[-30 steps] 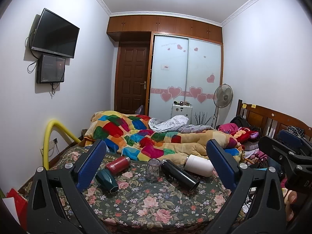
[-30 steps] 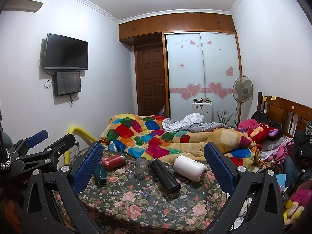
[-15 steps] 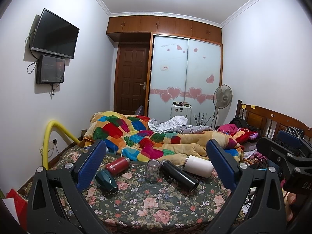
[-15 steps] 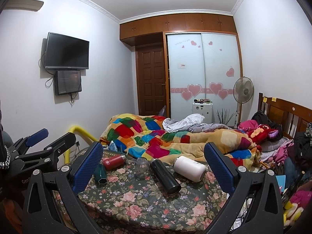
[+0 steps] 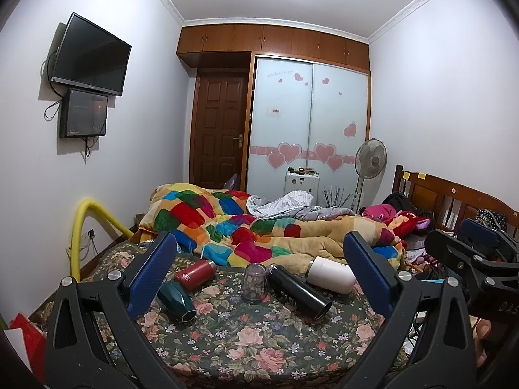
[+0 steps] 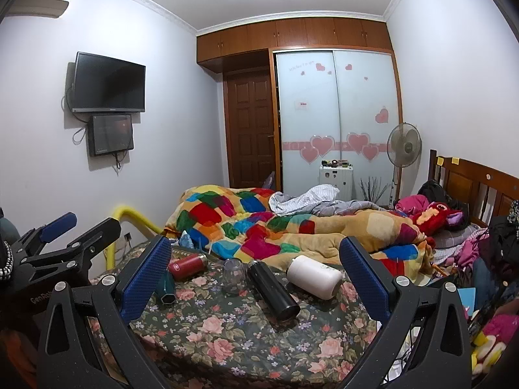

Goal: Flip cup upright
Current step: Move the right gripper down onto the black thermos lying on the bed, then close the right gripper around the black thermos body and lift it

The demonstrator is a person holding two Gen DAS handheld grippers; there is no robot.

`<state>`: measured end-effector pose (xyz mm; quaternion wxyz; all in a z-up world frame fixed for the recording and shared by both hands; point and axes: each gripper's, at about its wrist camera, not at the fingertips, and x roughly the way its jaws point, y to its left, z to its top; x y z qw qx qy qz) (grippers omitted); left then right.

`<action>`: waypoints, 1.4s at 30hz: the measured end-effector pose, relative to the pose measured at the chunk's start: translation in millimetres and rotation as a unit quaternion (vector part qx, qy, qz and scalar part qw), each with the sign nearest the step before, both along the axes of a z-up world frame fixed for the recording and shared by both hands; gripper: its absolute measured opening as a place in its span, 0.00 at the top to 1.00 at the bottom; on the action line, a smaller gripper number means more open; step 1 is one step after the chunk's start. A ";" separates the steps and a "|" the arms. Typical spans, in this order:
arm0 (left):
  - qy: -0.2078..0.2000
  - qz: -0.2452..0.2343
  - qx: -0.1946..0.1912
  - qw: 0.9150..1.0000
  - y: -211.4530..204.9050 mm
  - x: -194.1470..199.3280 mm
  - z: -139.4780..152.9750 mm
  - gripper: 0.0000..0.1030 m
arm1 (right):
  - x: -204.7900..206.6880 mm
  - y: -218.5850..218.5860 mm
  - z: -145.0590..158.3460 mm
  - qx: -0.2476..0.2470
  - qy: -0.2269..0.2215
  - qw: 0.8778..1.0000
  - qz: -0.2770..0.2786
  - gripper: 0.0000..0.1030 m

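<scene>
Several cups lie on a floral bedspread (image 5: 259,340). A red flask (image 5: 195,270), a dark green cup (image 5: 176,300), a black flask (image 5: 298,290) and a white cup (image 5: 331,274) lie on their sides. A small clear glass cup (image 5: 253,282) stands between them. They show in the right wrist view too: red flask (image 6: 188,265), green cup (image 6: 167,288), clear cup (image 6: 234,275), black flask (image 6: 272,288), white cup (image 6: 314,275). My left gripper (image 5: 259,275) and right gripper (image 6: 256,272) are both open and empty, held back from the cups.
A patchwork quilt (image 5: 259,230) is heaped behind the cups. A yellow tube (image 5: 84,227) rises at the left. Wooden headboard (image 5: 454,201) and piled clothes sit at the right. The other gripper shows at the right edge (image 5: 470,259) and left edge (image 6: 58,249).
Both views have shifted very slightly; the cups have not moved and both grippers stay open.
</scene>
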<state>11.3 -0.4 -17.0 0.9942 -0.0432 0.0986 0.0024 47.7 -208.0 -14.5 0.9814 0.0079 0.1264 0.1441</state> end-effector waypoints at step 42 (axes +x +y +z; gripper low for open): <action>0.282 0.095 -0.022 0.955 74.0 159.8 -186.2 0.00 | 301.0 51.5 -228.9 -0.182 0.407 0.889 0.103 0.24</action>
